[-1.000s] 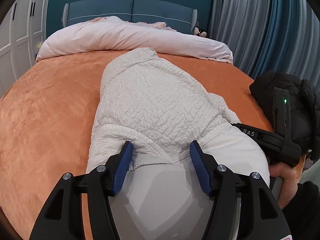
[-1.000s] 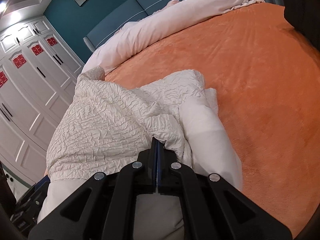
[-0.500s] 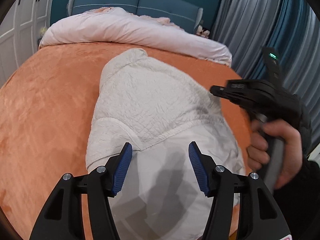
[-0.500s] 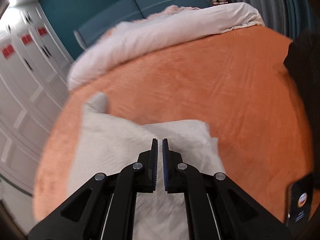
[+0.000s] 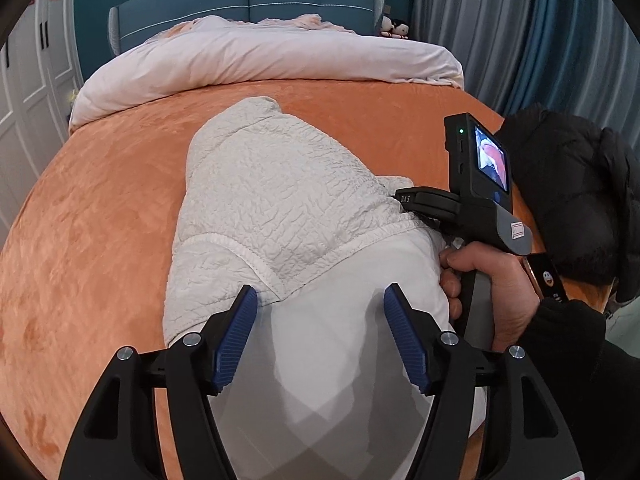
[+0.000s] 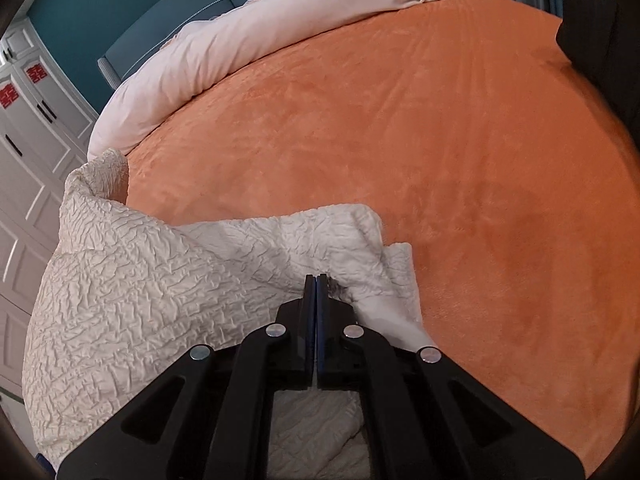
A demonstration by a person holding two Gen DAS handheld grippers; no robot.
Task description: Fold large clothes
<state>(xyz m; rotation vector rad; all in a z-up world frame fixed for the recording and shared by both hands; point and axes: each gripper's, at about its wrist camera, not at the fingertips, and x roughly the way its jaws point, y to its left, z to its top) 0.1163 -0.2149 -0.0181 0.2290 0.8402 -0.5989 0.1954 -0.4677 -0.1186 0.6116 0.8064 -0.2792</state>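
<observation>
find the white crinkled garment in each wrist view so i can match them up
Left wrist view: the white crinkled garment lies in the middle, running from the open left gripper up the orange bedspread.
Right wrist view: it fills the lower left, with the shut right gripper at its folded edge.
Shared landmark: the pale pink duvet rolled up at the blue headboard.

Cream crinkled garment [image 5: 280, 200]; orange bedspread [image 5: 100, 220].
</observation>
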